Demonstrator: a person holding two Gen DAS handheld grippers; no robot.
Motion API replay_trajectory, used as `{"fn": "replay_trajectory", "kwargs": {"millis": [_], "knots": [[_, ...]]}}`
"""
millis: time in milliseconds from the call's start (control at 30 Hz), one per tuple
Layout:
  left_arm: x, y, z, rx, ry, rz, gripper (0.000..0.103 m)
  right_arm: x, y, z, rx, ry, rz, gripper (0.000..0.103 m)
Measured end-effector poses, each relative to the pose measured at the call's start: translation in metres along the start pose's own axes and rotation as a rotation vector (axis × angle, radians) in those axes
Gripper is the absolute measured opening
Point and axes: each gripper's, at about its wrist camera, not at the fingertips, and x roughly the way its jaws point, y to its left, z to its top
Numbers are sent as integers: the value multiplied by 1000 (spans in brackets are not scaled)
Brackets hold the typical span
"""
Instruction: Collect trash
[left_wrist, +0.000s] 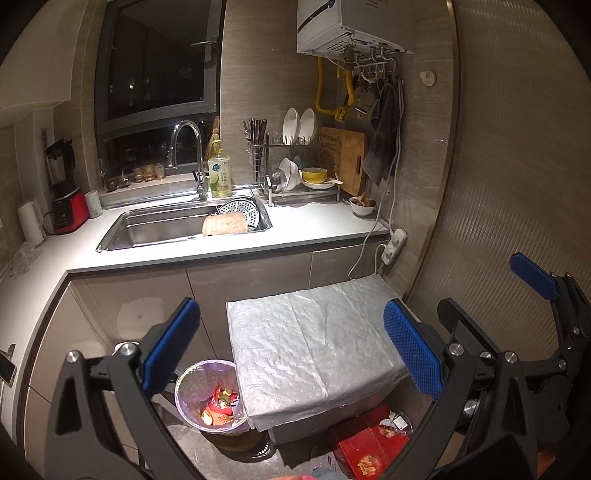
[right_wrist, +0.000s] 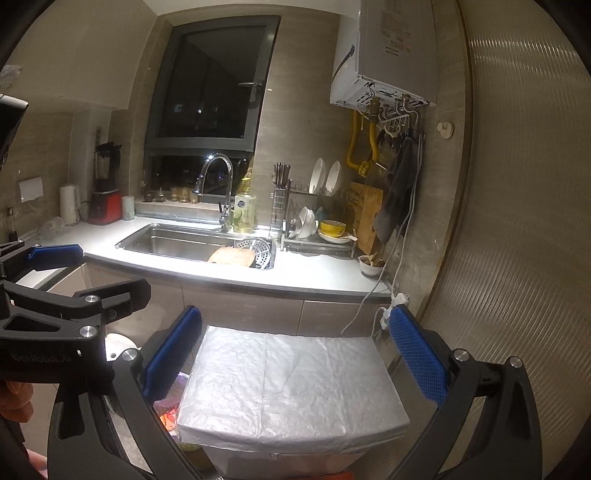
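Both grippers hang high over a small kitchen, which reads as a survey pose rather than a reach. The left gripper (left_wrist: 291, 347) has its blue pads spread wide with nothing between them, and the right gripper (right_wrist: 295, 354) is likewise splayed and empty; the two sit side by side, each showing at the edge of the other's view. Below and between the left fingers, close by the left pad, stands the trash bin (left_wrist: 211, 397), lined with a pale bag and already holding orange and red wrappers and peelings, so the collected waste seems to be there. It sits on the floor, touching or just beside a low table draped in a silvery sheet (left_wrist: 310, 339), whose top spans the gap between both pairs of fingers and looks bare. Under the table's near edge, toward the right pad of the left gripper, lies a red box (left_wrist: 369, 448) with something pale on it; whether that is trash I cannot tell. Beyond the fingertips runs a white counter (left_wrist: 314, 221) with a steel sink (left_wrist: 177, 229), a dish rack (left_wrist: 303, 173) and a dark window.
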Motion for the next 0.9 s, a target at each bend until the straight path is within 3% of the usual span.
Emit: {"fn": "replay_trajectory", "kwargs": {"millis": [900], "knots": [[-3,0,0,4,-10,-8,95,-5,2,3,-5,-13,-8,101]]}}
